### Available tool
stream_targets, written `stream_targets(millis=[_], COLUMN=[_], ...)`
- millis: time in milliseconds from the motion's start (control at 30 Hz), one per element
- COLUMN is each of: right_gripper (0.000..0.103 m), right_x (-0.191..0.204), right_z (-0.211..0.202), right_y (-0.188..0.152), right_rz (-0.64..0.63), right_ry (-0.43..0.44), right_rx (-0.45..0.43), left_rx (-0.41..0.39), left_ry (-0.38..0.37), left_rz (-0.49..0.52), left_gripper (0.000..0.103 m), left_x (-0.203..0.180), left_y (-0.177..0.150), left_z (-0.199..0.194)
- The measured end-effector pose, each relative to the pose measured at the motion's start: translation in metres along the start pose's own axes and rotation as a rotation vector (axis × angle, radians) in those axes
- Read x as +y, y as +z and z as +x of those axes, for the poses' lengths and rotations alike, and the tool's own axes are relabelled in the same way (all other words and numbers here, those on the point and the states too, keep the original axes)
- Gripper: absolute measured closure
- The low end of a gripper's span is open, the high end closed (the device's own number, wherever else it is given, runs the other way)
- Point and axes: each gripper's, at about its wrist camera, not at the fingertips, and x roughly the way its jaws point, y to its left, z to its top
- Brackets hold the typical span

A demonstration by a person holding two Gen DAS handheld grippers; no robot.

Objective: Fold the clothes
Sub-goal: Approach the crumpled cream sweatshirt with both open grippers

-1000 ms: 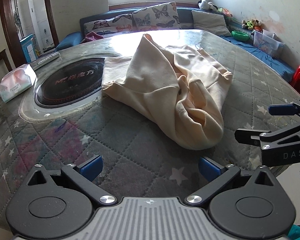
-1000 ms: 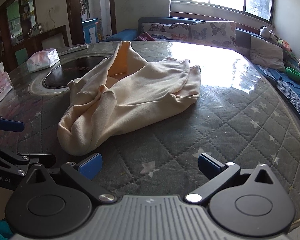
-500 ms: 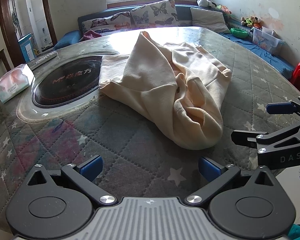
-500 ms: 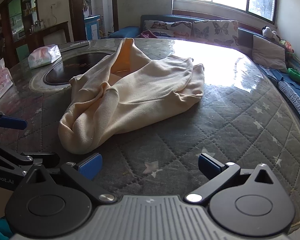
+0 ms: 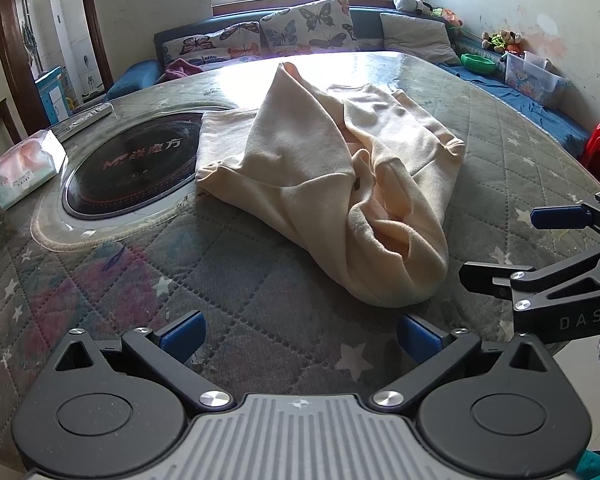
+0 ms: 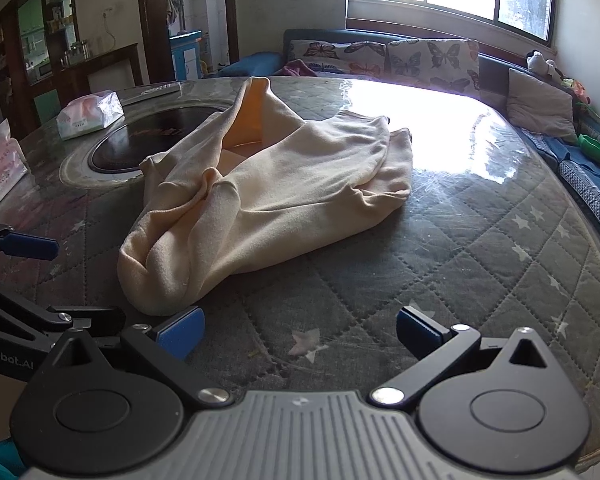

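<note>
The left claw (image 5: 298,330) is wide open and holds nothing. Its two blue fingertips (image 5: 182,330) hang low over the near edge of the surface (image 5: 240,276), pointing across it. The right claw (image 6: 300,330) is wide open too, with nothing in it, and sits level beside the left one. Each claw shows up at the edge of the other's view, but only partly: the rest is cut off.

The cream sweatshirt (image 5: 340,184) lies in a loose heap in the middle of the surface. Its near end sits just ahead of the left claw, a bit to the right. In the right wrist view the near end of the sweatshirt (image 6: 236,200) is right by the left blue fingertip (image 6: 182,330); I cannot tell if they touch. One fold stands up in a point, so the shape of the sleeves is hard to make out.

A round black hotplate (image 5: 140,164) is set into the surface, under the far left edge of the sweatshirt. A pack of tissues (image 5: 26,168) lies further left.
</note>
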Motion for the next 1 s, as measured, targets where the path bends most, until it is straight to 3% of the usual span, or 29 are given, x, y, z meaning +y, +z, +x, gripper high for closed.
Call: stream_targets(millis=[1000], right_gripper=[0.0], right_x=[-0.004], right_z=[0.011], right_y=[0.018], right_rz=[0.016], right_ry=[0.031], right_rx=[-0.007], left_rx=[0.005], left_ry=[0.004], left_rz=[-0.001], left_gripper=[0.0], left_x=[0.012], left_y=[0.018], left_z=[0.007])
